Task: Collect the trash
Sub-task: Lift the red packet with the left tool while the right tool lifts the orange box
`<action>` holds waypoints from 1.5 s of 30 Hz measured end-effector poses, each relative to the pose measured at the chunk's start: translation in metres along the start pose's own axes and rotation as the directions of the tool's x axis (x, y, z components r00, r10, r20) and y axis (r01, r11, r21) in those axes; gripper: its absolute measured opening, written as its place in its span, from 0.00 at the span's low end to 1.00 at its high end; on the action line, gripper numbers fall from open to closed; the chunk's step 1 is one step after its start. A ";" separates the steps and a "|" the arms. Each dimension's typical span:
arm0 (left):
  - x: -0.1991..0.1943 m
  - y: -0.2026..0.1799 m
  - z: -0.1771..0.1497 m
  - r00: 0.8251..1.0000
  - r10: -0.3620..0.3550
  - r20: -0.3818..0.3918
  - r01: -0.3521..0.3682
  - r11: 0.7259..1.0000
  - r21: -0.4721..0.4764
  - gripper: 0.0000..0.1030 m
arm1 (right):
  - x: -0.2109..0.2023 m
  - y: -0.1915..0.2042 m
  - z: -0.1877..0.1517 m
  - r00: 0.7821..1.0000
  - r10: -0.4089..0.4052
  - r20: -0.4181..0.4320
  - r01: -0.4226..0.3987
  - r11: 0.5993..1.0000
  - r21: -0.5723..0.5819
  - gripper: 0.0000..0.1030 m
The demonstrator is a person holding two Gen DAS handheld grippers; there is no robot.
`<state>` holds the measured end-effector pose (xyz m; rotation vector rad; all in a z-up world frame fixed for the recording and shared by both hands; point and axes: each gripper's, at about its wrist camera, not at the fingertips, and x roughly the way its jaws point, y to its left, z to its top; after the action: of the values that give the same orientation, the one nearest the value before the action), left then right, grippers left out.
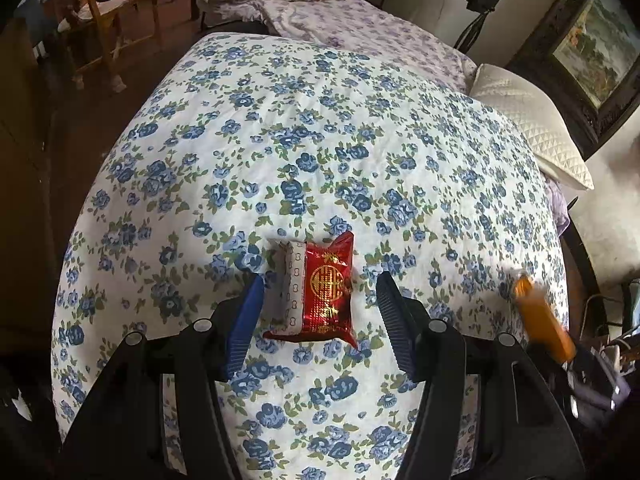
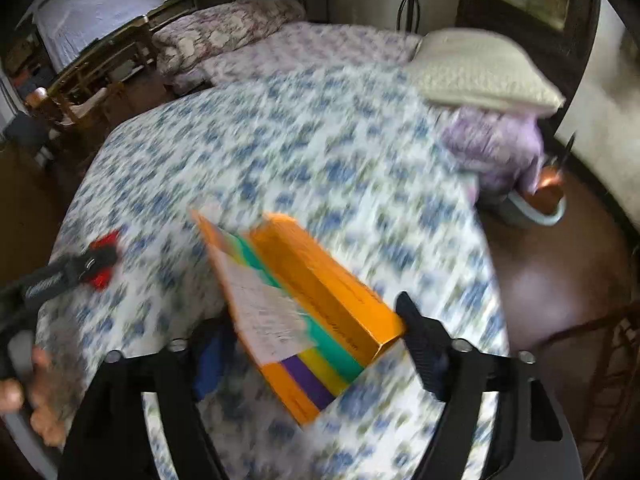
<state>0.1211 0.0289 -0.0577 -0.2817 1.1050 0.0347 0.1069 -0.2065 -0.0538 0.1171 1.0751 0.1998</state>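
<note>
A red foil packet with gold print (image 1: 326, 292) lies on the blue-flowered bedspread (image 1: 304, 128), with a small white patterned packet (image 1: 290, 284) against its left side. My left gripper (image 1: 320, 292) is open, its fingers either side of both packets, not touching. In the right wrist view, my right gripper (image 2: 312, 336) is shut on an orange carton with green, yellow and purple stripes (image 2: 304, 312), held tilted above the bedspread (image 2: 280, 152). The carton shows blurred at the right in the left wrist view (image 1: 544, 316). The red packet (image 2: 102, 260) and left gripper show at far left.
A white quilted pillow (image 1: 528, 120) lies at the bed's right edge, with lilac bedding (image 2: 496, 148) under it. A blue basin with a brown object (image 2: 540, 200) stands on the floor to the right. Wooden chairs (image 1: 104, 20) stand at far left. A framed picture (image 1: 592, 40) hangs on the wall.
</note>
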 end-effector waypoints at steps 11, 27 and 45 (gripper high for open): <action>0.000 0.004 0.006 1.000 -0.016 -0.014 0.016 1.000 0.002 0.59 | 0.007 0.017 0.009 0.999 -0.035 -0.030 0.025 0.958 -0.286 0.91; -0.004 0.000 0.009 1.000 0.010 0.006 -0.010 0.998 0.061 0.62 | 0.013 0.021 0.018 0.999 0.007 -0.038 -0.019 0.939 -0.342 0.50; 0.006 -0.023 -0.005 0.997 0.082 0.016 -0.084 0.979 0.186 0.50 | -0.001 -0.006 -0.020 0.997 0.001 0.074 0.007 0.995 -0.104 0.59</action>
<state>0.1229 0.0043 -0.0602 -0.0674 1.1025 0.0063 0.0889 -0.2127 -0.0634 0.0285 0.9893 0.2467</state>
